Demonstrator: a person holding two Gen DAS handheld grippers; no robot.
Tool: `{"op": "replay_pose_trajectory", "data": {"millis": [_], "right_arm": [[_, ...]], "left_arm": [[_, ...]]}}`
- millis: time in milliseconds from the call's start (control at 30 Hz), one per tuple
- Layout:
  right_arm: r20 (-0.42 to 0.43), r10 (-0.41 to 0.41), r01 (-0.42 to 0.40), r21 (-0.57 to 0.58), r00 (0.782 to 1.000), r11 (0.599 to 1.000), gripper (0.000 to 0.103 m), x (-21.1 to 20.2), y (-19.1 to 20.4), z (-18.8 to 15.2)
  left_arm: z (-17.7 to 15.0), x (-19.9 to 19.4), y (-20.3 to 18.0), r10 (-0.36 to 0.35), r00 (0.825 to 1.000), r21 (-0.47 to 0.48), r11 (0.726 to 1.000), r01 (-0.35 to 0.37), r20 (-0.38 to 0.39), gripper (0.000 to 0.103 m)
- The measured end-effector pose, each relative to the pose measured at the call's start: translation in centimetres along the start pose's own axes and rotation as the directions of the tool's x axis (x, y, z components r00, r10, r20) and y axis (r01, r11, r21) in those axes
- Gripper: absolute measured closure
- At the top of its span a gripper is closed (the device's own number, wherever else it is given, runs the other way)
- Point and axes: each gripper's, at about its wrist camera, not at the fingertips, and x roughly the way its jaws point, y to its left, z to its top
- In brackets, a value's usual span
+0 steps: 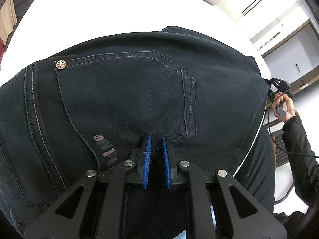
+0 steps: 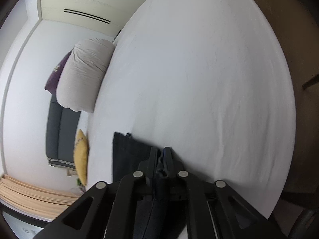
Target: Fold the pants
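Observation:
Dark denim pants (image 1: 129,91) lie on a white bed (image 1: 111,10), back pocket and a brass rivet (image 1: 60,65) facing up. My left gripper (image 1: 157,139) has its blue pads (image 1: 147,159) closed on the pants' fabric near the lower pocket edge. In the right wrist view my right gripper (image 2: 161,151) is shut on a fold of the pants (image 2: 127,155), holding it just above the white bed sheet (image 2: 199,79). The right gripper and the hand holding it also show in the left wrist view (image 1: 279,87) at the pants' far right edge.
A beige pillow (image 2: 83,79) and a purple one lie at the head of the bed. A yellow cushion (image 2: 80,157) and a grey sofa (image 2: 59,133) stand against the wall. Cabinets and a shelf (image 1: 289,45) are beyond the bed's right side.

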Motion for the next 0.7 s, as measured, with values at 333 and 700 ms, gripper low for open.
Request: {"op": "replay_pose_trajectory", "data": {"millis": [333,700], "right_arm": [[0.099,-0.083,0.095,-0.113,0.992,0.989,0.04,-8.2,3.6,-1.9],[-0.518,0.164,-0.249,-0.098,0.84,0.964,0.061,-6.1,6.9,-22.3]], "left_arm": [[-0.6,-0.6,0.4,-0.011,1.0,-0.014,1.0,0.012,0.027,0.091],[-1.4,-1.2,-1.0,0.021,0.999,0.016,1.0,-0.022,0.027,0.091]]}}
